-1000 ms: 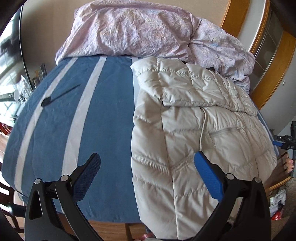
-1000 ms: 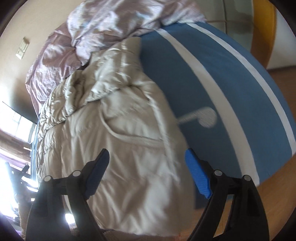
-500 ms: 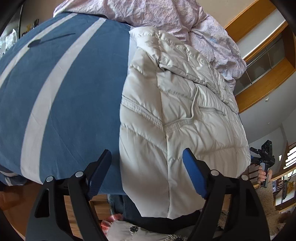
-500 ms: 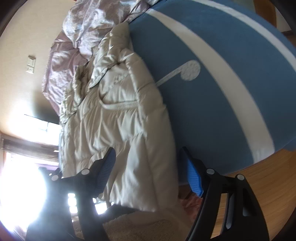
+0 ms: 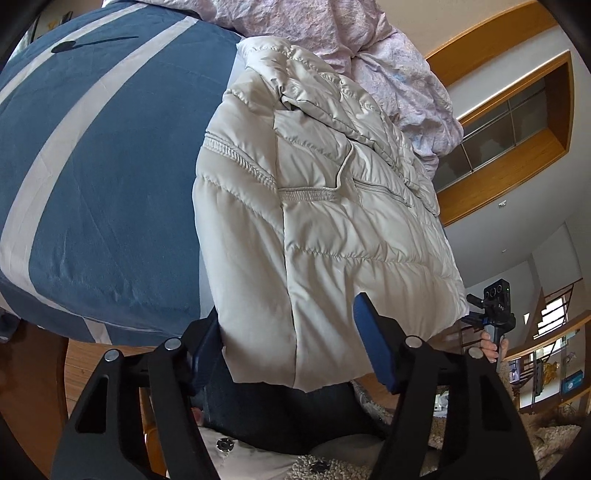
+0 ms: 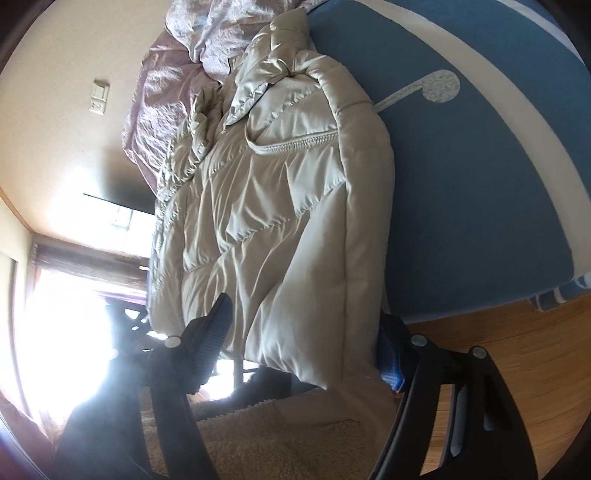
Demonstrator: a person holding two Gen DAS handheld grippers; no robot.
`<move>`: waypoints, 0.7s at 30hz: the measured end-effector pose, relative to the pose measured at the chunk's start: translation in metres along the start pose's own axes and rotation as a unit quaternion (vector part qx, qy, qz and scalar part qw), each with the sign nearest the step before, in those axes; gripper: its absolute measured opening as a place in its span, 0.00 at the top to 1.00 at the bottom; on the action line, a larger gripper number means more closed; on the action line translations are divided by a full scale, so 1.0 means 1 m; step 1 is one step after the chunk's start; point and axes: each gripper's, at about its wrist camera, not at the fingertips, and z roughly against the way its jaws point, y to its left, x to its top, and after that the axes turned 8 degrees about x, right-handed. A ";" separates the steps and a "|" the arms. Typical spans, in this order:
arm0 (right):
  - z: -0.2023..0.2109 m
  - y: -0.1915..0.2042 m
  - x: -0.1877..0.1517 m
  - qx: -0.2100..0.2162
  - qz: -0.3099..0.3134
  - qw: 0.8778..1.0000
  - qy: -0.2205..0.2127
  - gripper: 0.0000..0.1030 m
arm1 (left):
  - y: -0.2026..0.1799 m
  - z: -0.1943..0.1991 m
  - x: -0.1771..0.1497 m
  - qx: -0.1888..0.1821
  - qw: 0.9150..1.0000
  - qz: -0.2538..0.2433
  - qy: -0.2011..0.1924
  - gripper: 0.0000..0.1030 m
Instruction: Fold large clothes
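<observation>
Closing on the hem: left tool (image 5: pixel 291 354) straddling the puffer jacket (image 5: pixel 325 206) at its near left corner, pads not yet pressing. Right tool (image 6: pixel 306 343) likewise gaping astride the near right corner. Jacket lying on the bed (image 5: pixel 96 192), hem overhanging the near edge, long axis running away toward the crumpled duvet (image 5: pixel 369 48).

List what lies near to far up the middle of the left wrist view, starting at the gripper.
left gripper → hem of the beige puffer jacket → jacket's elastic waist seam → jacket's collar → crumpled pink duvet
</observation>
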 end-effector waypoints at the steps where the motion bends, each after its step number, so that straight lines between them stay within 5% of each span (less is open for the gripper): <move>1: 0.000 -0.001 -0.001 0.006 -0.002 1.000 -0.002 0.33 | 0.001 0.000 -0.001 -0.007 1.000 0.007 -0.001 0.35; 8: -0.007 -0.007 -0.011 0.030 -0.012 0.999 -0.001 0.62 | 0.002 0.000 -0.008 -0.028 0.999 0.039 -0.015 0.49; 11: -0.006 -0.004 -0.012 0.025 -0.009 1.000 -0.010 0.77 | 0.002 0.007 -0.006 -0.028 0.998 0.041 -0.031 0.75; 13: -0.002 0.001 -0.011 0.025 0.003 0.999 -0.023 0.80 | 0.001 0.014 -0.003 -0.029 0.998 0.039 -0.047 0.84; 21: 0.007 0.037 -0.005 -0.026 0.064 0.995 -0.074 0.87 | -0.017 0.032 0.011 0.001 0.995 0.018 -0.096 0.90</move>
